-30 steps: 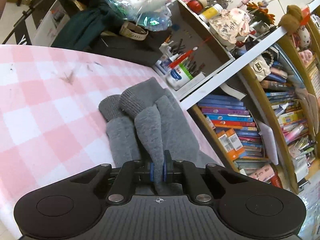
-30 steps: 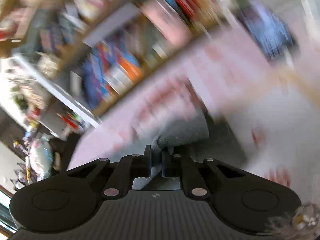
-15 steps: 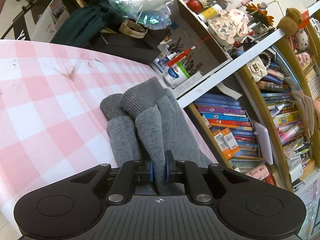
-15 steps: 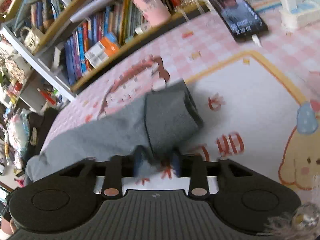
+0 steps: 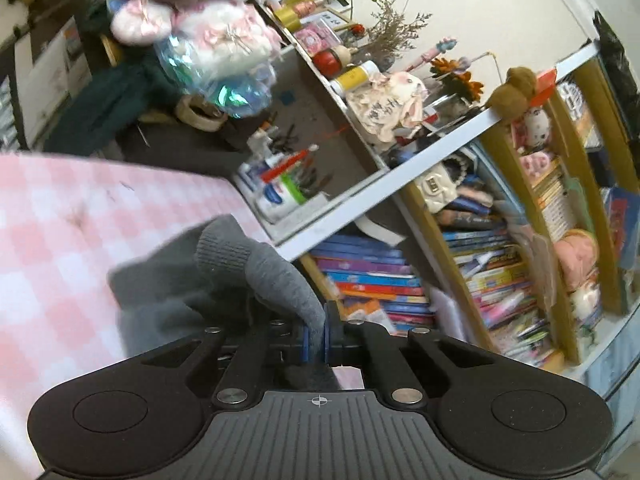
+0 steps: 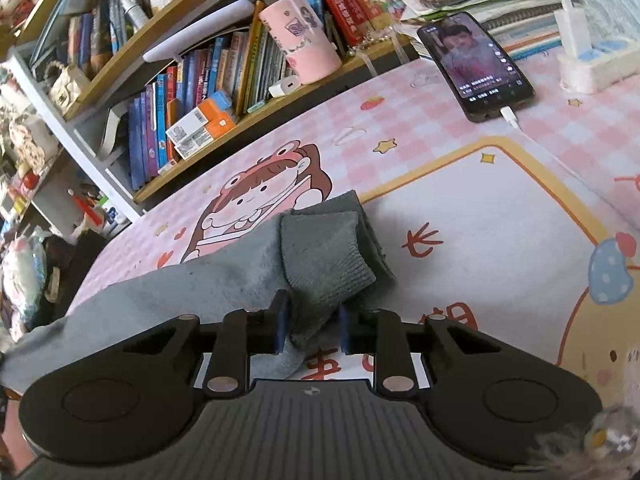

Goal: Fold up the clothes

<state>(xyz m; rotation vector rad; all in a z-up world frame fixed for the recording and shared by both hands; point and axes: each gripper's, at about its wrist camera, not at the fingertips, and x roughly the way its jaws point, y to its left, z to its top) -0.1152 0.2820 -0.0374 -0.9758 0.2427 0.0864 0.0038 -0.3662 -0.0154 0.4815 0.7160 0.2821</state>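
Clearly soft and light, the grey garment (image 6: pixel 256 276) droops between the left hand-held gripper (image 5: pixel 315 338), clamped on a fold, and the right hand-held gripper (image 6: pixel 311 326), jaws apart around its ribbed cuff (image 6: pixel 324 256).

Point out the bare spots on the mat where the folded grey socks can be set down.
Free: the white panel inside the yellow border, right of the grey socks, and the pink checks left of them in the left wrist view. Crowded: the far edge, with the phone, its cable, the charger and the pink cup.
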